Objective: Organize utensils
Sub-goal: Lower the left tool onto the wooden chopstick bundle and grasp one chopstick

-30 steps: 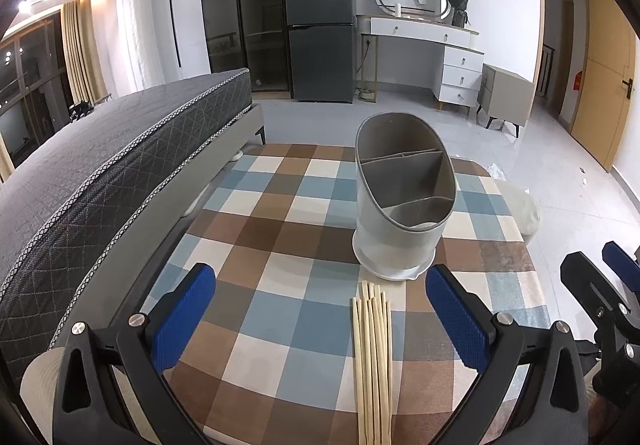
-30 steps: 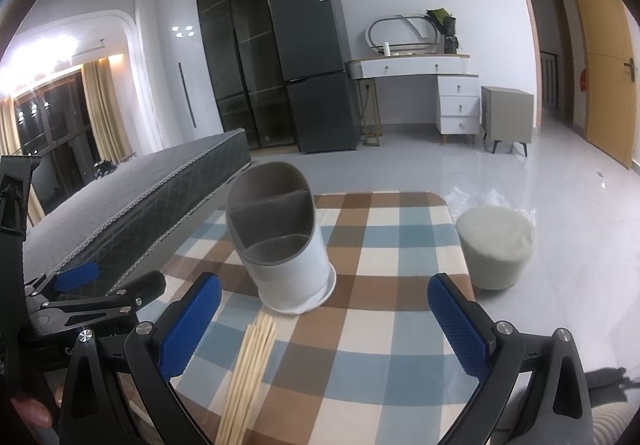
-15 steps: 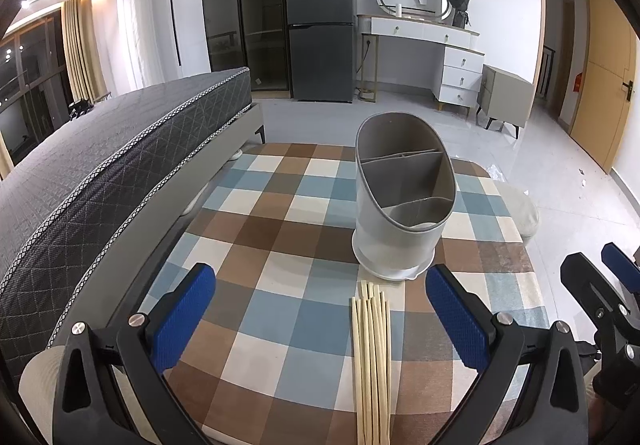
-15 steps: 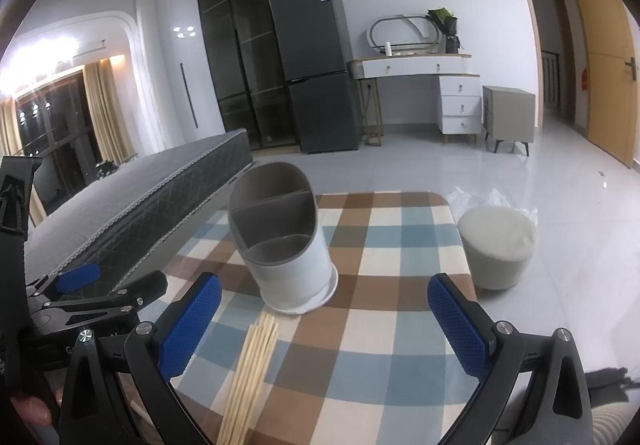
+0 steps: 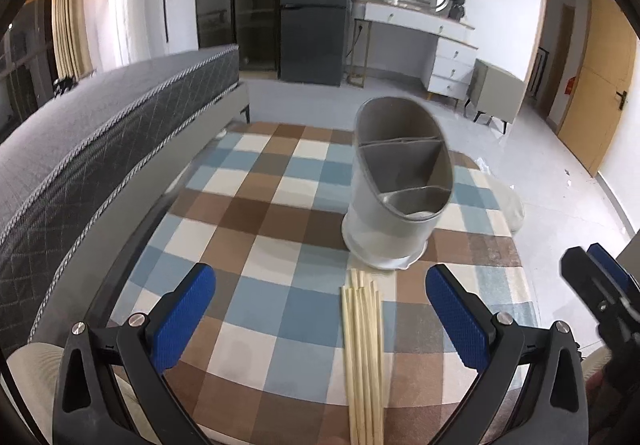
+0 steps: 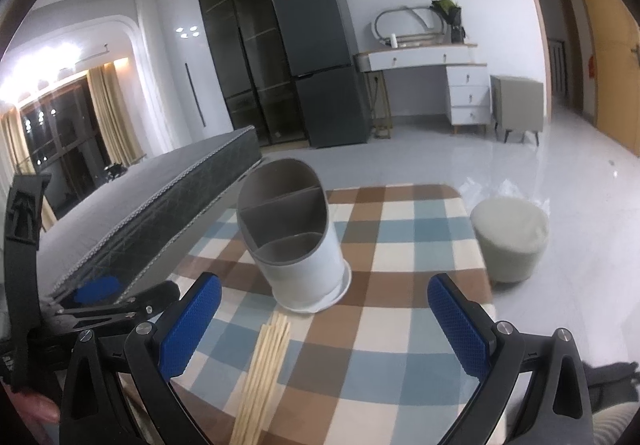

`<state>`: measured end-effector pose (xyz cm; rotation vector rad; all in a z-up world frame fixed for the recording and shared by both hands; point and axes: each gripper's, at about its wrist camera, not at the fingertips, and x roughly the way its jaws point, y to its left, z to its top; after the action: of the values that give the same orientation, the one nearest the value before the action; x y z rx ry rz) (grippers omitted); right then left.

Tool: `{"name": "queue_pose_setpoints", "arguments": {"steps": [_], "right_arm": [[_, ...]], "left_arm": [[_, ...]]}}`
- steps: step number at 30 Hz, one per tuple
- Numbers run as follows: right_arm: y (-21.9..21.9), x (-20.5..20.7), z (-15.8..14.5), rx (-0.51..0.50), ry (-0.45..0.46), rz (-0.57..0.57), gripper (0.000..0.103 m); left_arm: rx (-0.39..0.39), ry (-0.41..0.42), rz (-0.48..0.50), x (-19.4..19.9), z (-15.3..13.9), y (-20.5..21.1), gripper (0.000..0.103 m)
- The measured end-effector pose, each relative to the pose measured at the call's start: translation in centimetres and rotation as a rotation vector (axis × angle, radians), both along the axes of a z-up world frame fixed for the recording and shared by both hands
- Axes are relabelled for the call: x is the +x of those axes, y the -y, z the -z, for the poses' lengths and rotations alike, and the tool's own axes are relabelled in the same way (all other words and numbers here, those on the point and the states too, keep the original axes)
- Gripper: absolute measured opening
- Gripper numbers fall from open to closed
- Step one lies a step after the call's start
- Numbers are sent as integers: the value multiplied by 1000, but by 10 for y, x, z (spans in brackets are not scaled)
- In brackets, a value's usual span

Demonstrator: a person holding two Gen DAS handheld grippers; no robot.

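A grey and white utensil holder (image 5: 396,189) (image 6: 294,245) with three empty compartments stands upright on the checked tablecloth (image 5: 280,237) (image 6: 400,329). A bundle of several pale wooden chopsticks (image 5: 363,349) (image 6: 262,373) lies flat in front of it, tips close to its base. My left gripper (image 5: 320,317) hovers open above the near table edge, the chopsticks between its blue pads. My right gripper (image 6: 324,321) is open too, to the right of the bundle, holding nothing.
A dark quilted mattress (image 5: 92,149) runs along the table's left side. A round beige stool (image 6: 510,241) stands on the tiled floor right of the table. A fridge (image 5: 314,5), a white desk (image 5: 424,41) and a door (image 5: 600,85) line the far wall.
Both cameras have shifted a little; the holder and chopsticks lie where they were. Both grippers stay open.
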<state>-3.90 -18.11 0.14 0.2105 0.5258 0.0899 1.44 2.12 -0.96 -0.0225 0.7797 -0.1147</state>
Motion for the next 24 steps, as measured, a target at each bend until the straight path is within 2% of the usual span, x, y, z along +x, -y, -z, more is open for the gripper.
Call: {"name": "queue_pose_setpoints", "arguments": {"steps": [3,6,10,14,15,17,24], "right_arm": [[1,14,6,14,-31,-7,103],[-2,26,15,7,-66,-9,103],[-2,45,28,11,-126,-15,103],[3,53,38,12,-170,-10,103],[5,53,38,18,-174,-6,103],[9,55,40,29,-183,0,103],[23,56,45,67,-210,26,103]], "left_arm": [[8,-80,-25,16,16,-10,102],[-26,-163,-33,27,33,-19,102],[-85,-317,-27,42,67,-28,102],[-121,-451,-20,52,97,-26,95],[-123,-468,-15,53,103,-23,92],[-116,-493,-1,55,107,-16,91],[17,-494,59,51,114,16,91]]}}
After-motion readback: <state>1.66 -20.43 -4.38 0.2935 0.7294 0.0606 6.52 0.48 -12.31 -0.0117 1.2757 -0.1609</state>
